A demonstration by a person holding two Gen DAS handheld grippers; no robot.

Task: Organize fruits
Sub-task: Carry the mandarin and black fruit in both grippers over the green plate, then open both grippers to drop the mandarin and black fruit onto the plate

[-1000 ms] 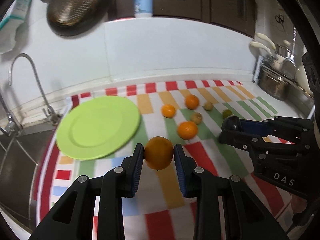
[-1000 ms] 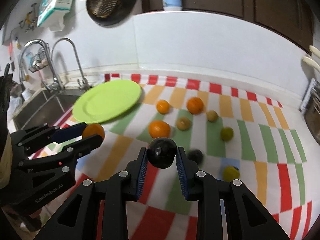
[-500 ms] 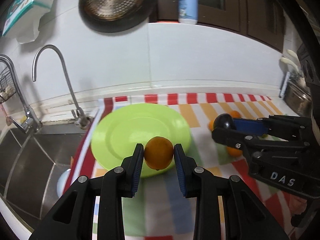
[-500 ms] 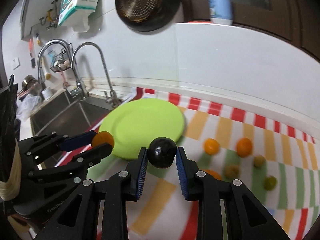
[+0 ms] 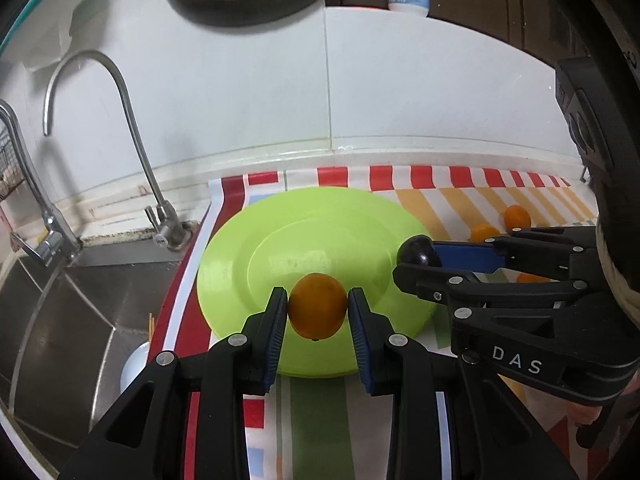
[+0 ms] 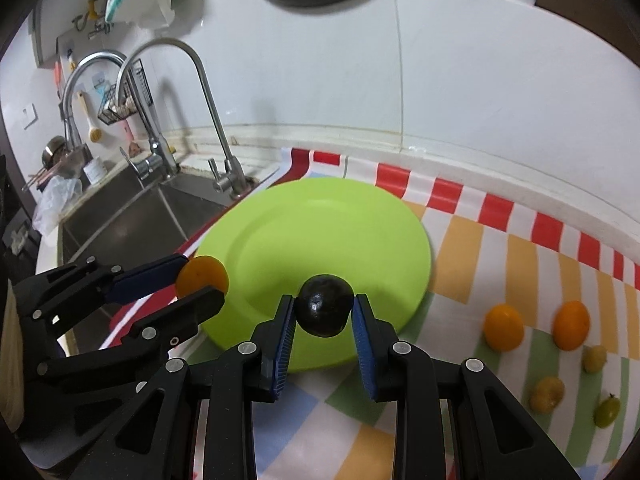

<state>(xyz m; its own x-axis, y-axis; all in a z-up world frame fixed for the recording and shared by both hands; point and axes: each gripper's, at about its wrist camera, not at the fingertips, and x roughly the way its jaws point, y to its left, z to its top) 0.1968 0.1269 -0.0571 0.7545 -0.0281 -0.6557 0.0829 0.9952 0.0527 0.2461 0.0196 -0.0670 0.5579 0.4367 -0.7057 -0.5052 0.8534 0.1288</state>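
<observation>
Left wrist view: the left tool is clamped on an orange, held over the near part of the green plate, which sits at the worktop's left end close to the sink. The right tool comes in from the right, gripping a dark round fruit by the plate's right rim. The step appears to be setting both fruits on the plate. To do it well, the orange should go low, close to the plate's flat middle, before the grip is eased, since a round fruit let go on the sloped rim would likely roll toward the sink. A tap stands beyond the plate's left side, clear of the path.

Right wrist view: the right tool pinches the dark fruit over the plate's near edge; the left tool with its orange hangs at the plate's left rim. The two tools are near each other, so they had best aim at separate spots and not bump. The plate's surface looks bare. More fruit waits on the striped cloth toward the worktop's right end: two oranges and three small yellow-green fruits, well apart from the plate.
</observation>
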